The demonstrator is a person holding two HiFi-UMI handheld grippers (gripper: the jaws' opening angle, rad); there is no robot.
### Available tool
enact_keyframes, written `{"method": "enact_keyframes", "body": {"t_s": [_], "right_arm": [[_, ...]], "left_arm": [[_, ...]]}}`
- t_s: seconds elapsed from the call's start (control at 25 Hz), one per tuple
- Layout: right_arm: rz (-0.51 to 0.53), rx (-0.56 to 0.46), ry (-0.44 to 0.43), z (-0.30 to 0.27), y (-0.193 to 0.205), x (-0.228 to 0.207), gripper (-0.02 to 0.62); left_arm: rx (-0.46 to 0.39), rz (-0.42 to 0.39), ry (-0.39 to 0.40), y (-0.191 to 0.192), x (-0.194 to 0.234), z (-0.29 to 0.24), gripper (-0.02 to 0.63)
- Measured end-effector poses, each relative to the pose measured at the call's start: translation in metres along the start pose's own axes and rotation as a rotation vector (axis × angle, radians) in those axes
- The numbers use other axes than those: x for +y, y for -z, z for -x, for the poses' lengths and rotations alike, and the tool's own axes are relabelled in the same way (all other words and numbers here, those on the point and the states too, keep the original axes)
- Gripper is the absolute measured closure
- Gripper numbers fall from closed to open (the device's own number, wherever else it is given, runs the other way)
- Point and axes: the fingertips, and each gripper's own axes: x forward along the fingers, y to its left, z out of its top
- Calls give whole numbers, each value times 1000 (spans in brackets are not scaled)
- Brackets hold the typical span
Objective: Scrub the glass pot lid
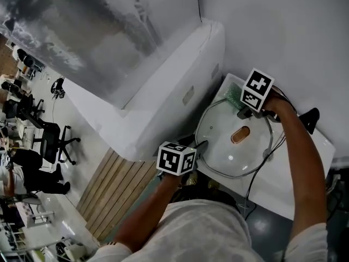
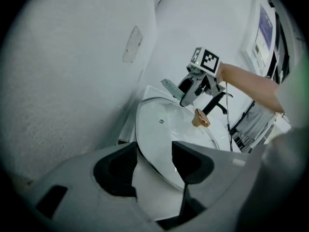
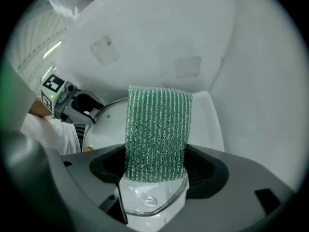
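The round glass pot lid with a tan knob lies on a white sink unit. My left gripper is shut on the lid's near rim, which passes between its jaws. My right gripper is over the lid's far edge, shut on a green scrub pad. The right gripper view shows the pad standing up out of the jaws, with the lid and the left gripper beyond it. The left gripper view shows the pad at the lid's far rim.
A black faucet stands behind the knob. A black cable runs across the sink's front. A large white slanted housing flanks the sink on the left. Office chairs and a wooden slat panel are far below.
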Motion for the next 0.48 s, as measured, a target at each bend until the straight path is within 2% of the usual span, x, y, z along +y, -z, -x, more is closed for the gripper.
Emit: {"method": "enact_keyframes", "body": {"t_s": [0.28, 0.48], "right_arm": [[-241, -112, -28, 4, 23, -15, 247], [-296, -175, -26, 4, 29, -15, 247]], "left_arm": [[-4, -4, -5, -1, 0, 0, 370], [-6, -7, -6, -1, -1, 0, 370]]}}
